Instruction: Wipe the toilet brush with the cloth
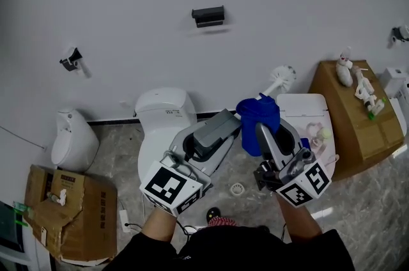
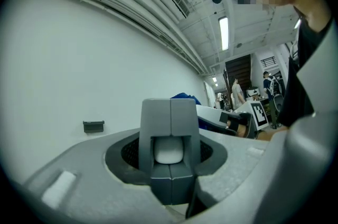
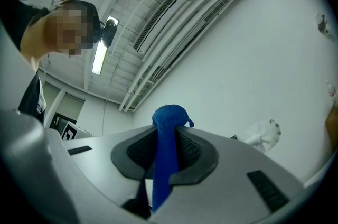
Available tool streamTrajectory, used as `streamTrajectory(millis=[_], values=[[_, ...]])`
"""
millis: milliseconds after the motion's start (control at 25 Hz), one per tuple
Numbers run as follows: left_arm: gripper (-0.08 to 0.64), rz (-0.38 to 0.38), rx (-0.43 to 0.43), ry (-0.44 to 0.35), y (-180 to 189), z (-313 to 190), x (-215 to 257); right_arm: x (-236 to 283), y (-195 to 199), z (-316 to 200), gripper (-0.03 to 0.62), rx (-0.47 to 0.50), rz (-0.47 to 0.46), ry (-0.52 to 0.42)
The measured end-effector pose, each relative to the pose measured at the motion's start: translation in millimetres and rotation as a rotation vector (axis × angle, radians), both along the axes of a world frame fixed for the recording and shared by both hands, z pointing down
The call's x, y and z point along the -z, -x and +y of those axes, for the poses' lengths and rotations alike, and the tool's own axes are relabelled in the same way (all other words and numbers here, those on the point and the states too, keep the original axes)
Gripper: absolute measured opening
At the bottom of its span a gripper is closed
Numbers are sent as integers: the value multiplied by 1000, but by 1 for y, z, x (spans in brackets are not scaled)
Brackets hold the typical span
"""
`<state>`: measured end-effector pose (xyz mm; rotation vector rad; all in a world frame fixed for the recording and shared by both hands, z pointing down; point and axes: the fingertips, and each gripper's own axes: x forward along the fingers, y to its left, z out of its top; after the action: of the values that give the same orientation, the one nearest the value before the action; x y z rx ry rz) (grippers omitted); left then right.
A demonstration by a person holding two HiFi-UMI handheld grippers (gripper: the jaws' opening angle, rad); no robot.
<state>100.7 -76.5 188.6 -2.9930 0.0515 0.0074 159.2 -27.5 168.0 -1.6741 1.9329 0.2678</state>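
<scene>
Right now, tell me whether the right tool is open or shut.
Shut on the blue cloth: in the right gripper view the right tool pinches a fold between its jaws.

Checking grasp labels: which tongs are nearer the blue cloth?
Right. The right tongs are shut on the cloth; the left tongs sit just beside it on its left, shut on the white brush handle.

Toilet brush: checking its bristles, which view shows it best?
Head view: the toilet brush pokes its head out past the cloth. The right gripper view shows the head small, off to the side; the left gripper view shows only its white handle end in the claw.
</scene>
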Motion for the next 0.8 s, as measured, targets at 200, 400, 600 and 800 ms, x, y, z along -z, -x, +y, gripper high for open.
streamTrajectory(millis=[200, 400, 600, 800], values=[[170, 31, -21, 34, 3, 2, 10, 3, 5, -5, 64, 4, 10, 5], [170, 62, -49, 67, 5, 6, 13, 0, 7, -8, 64, -11, 47, 22], [170, 62, -76, 96, 15, -18, 23, 9, 18, -40, 64, -40, 73, 49], [170, 61, -83, 104, 13, -25, 20, 4, 17, -48, 64, -56, 84, 48]])
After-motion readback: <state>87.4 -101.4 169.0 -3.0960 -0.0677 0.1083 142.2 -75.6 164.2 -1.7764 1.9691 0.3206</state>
